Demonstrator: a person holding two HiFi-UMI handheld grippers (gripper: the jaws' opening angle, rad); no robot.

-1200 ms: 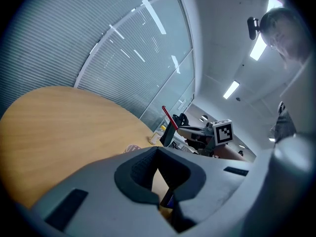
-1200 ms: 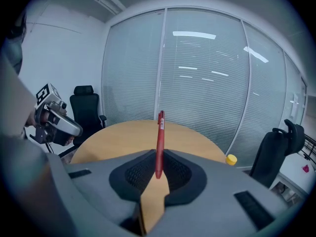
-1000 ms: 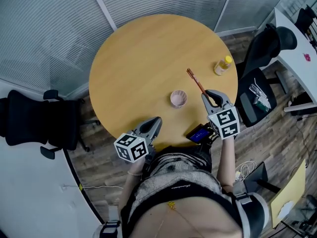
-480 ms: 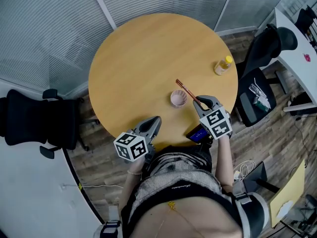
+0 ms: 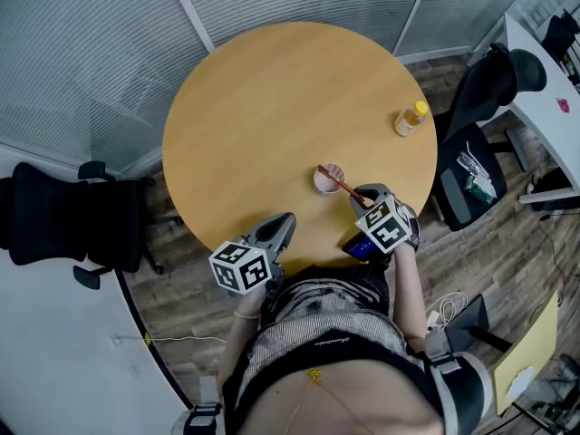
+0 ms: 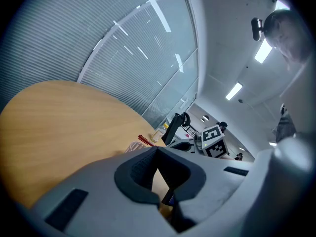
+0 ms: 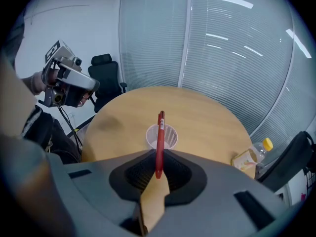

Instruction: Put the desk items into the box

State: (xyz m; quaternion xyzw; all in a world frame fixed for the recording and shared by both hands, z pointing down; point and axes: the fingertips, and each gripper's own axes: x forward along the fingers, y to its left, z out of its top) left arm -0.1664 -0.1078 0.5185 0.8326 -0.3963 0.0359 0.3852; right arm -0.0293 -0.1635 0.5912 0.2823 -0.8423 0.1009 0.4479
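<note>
A round wooden table [image 5: 263, 107] fills the space ahead of both pairs of jaws, with slatted glass walls beyond it. A black office chair [image 5: 63, 225] stands off to the left of the left jaws, and another one [image 5: 494, 89] stands past the table's edge, right of the right jaws. The person's torso sits behind both tools at the near rim. The left gripper [image 5: 281, 223] hangs over that near edge. Its jaws are drawn together with only a thin slit between them and nothing caught there, and bare tabletop lies in front. The right gripper [image 5: 358, 193] tilts down toward the wood to the right of the left one, its marker cube facing up. A clear bottle with a yellow cap [image 5: 409, 118] stands well ahead and to the right of the right jaws, near the table's far right rim. A dark flat device with a blue face [image 5: 361, 247] lies at the table's edge just behind and below the right jaws. A small ribbed cup [image 5: 327, 178] stands upright directly in front of the right jaws, close to their tips. The red pen [image 7: 159, 142] is pinched between the right jaws by its near end and sticks straight out ahead of them. Its free end reaches over the cup's open mouth, though no view shows whether it touches the cup.
</note>
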